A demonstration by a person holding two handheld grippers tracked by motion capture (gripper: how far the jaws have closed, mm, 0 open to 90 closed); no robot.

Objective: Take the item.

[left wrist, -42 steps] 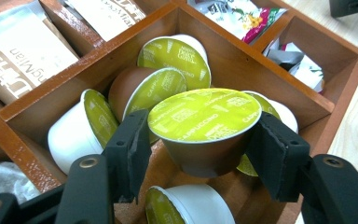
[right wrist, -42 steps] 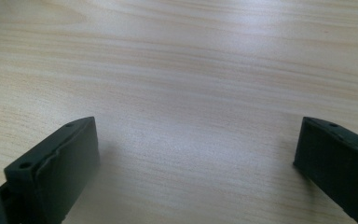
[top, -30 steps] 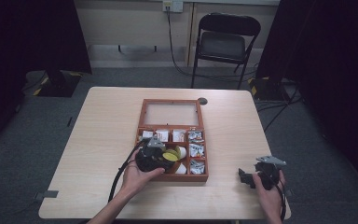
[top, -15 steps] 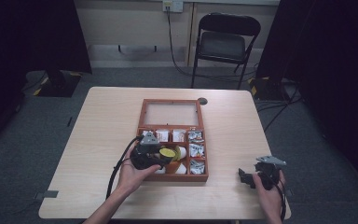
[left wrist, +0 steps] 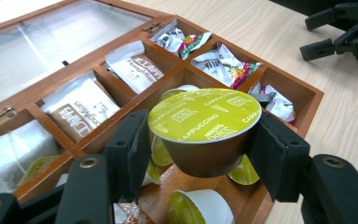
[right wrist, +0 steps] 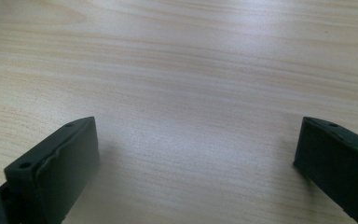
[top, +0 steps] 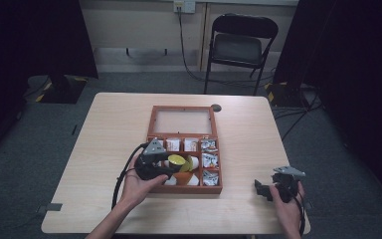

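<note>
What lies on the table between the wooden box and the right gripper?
Nothing: in the high view, bare table lies between the box and the right gripper.

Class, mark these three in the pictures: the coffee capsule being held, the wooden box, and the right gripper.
coffee capsule (left wrist: 204, 114), left gripper view, on its green foil lid.
wooden box (top: 151, 121), high view, on the left frame of its open lid.
right gripper (top: 261, 188), high view, between its open jaw tips.
</note>
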